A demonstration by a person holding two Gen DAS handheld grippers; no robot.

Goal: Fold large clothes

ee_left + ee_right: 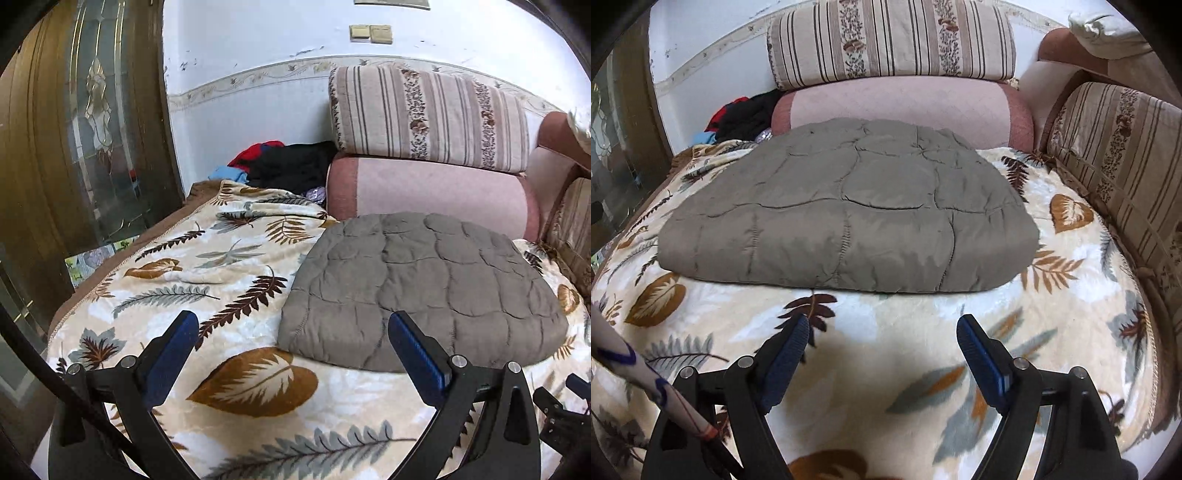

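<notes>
A grey quilted garment (849, 206) lies folded into a thick rectangle on the leaf-print blanket (886, 369). In the left wrist view the same grey quilted garment (424, 288) sits ahead and to the right. My left gripper (291, 325) hovers open over the blanket, its right finger just in front of the garment's near edge, nothing between the blue pads. My right gripper (882, 328) is back from the garment's front edge, above bare blanket, open and holding nothing.
A pink bolster (901, 103) and striped cushions (890, 40) line the back; another striped cushion (1119, 158) stands at the right. A pile of red, black and blue clothes (284, 166) sits in the far left corner. A wooden glazed door (85, 122) is at left.
</notes>
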